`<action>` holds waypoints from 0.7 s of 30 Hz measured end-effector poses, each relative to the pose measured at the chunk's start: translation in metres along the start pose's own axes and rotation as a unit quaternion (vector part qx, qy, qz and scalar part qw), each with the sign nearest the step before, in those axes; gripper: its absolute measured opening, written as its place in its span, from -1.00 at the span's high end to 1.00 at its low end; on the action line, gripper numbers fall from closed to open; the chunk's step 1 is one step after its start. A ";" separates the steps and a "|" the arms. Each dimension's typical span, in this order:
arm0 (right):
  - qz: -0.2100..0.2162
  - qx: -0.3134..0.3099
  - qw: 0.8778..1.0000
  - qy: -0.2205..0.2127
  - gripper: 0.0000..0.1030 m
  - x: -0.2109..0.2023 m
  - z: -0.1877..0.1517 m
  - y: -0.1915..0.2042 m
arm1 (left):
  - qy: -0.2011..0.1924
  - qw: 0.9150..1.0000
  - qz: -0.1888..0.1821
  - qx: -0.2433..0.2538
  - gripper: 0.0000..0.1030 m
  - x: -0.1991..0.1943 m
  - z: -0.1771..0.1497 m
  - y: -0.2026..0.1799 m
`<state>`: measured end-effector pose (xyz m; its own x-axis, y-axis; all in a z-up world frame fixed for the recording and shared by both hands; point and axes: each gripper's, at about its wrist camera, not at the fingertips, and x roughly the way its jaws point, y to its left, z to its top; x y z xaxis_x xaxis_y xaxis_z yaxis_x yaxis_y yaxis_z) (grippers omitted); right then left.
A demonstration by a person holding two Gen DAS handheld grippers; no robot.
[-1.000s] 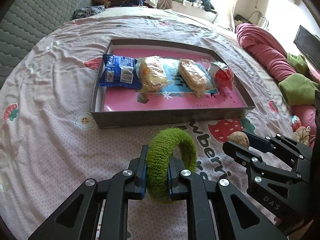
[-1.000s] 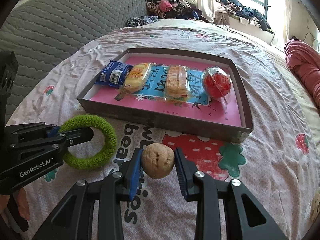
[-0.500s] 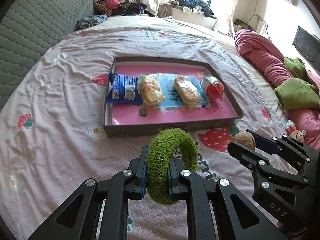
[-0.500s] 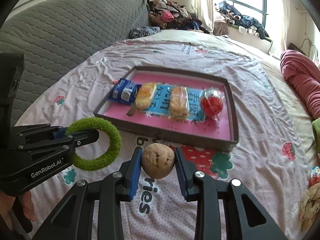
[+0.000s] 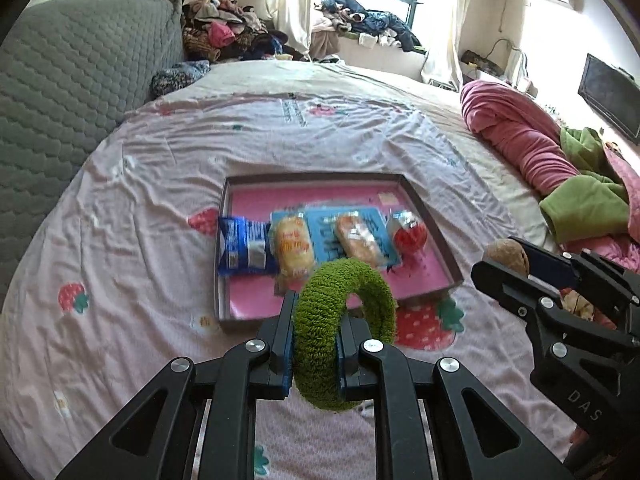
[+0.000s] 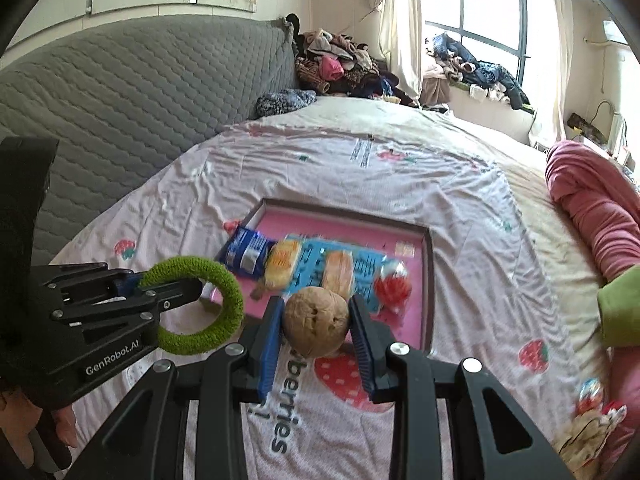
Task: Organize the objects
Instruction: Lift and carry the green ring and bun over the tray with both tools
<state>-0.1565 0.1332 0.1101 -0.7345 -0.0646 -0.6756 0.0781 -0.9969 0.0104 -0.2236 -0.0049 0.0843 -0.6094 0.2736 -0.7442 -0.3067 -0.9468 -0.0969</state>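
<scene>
Left wrist view, looking down along two black fingers over a bed: the left claw (image 5: 312, 336) is clenched on a fuzzy green ring (image 5: 344, 332), pinching one side of the ring so that it stands upright on edge, with its open centre visible just above the fingers. Beyond the ring lies a shallow dark-rimmed tray (image 5: 434, 232) with a pink floor, resting on a pale pink bedsheet (image 5: 140, 208) printed with strawberries. Inside the tray, in a row from left to right, are a blue snack packet (image 5: 244, 248), a yellow wrapped bun (image 5: 292, 246), a second wrapped bun (image 5: 358, 238) and a round red sweet in clear wrap (image 5: 410, 234). At the right edge of this view the right claw (image 5: 516, 264) is seen from the side, grasping a brown walnut (image 5: 506, 254).

Right wrist view: the walnut sits squarely between the two blue pads of the right claw, held above the sheet, just in front of the tray's near edge. To the left, the left claw appears with the green ring hanging from its tip, and part of a hand (image 6: 24, 420) shows beneath it. A grey quilted headboard (image 6: 140, 92) stands behind the bed, and a rolled pink blanket (image 6: 600, 216) lies at the right.
</scene>
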 end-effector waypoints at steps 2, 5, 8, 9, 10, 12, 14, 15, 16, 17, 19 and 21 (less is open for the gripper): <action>0.000 -0.001 1.000 -0.002 0.35 0.001 0.008 -0.003 | -0.002 1.000 -0.001 0.001 0.69 0.003 0.009 -0.002; -0.004 -0.003 1.000 -0.002 0.35 0.007 0.018 -0.009 | -0.004 1.000 -0.004 -0.001 0.69 0.010 0.023 -0.004; -0.004 -0.003 1.000 -0.002 0.35 0.016 0.025 -0.016 | -0.005 1.000 -0.004 0.002 0.69 0.021 0.034 -0.007; -0.003 -0.002 1.000 -0.002 0.35 0.019 0.028 -0.019 | -0.004 1.000 -0.004 0.003 0.69 0.024 0.037 -0.007; -0.004 -0.001 1.000 -0.003 0.35 0.024 0.031 -0.022 | -0.004 1.000 -0.004 0.003 0.69 0.029 0.041 -0.008; -0.005 -0.002 1.000 -0.003 0.35 0.032 0.035 -0.028 | -0.003 1.000 -0.006 0.002 0.69 0.040 0.048 -0.010; -0.006 -0.003 1.000 0.000 0.35 0.041 0.038 -0.032 | -0.001 1.000 -0.006 0.003 0.69 0.052 0.053 -0.012; -0.006 -0.004 1.000 0.001 0.35 0.046 0.040 -0.035 | 0.000 1.000 -0.006 0.003 0.69 0.058 0.055 -0.012; -0.005 -0.003 1.000 0.001 0.35 0.052 0.041 -0.037 | 0.001 1.000 -0.005 0.004 0.69 0.064 0.057 -0.012; -0.005 -0.004 1.000 0.001 0.35 0.057 0.042 -0.038 | 0.001 1.000 -0.004 0.003 0.69 0.072 0.058 -0.011; -0.004 -0.003 1.000 0.006 0.35 0.070 0.041 -0.041 | 0.006 1.000 -0.006 -0.001 0.69 0.085 0.059 -0.009; -0.001 -0.003 1.000 0.010 0.35 0.084 0.040 -0.043 | 0.008 1.000 -0.005 -0.005 0.69 0.099 0.059 -0.006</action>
<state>-0.2483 0.1692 0.0820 -0.7209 -0.0624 -0.6902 0.0811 -0.9967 0.0054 -0.3247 0.0382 0.0504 -0.5944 0.2800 -0.7539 -0.3058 -0.9457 -0.1102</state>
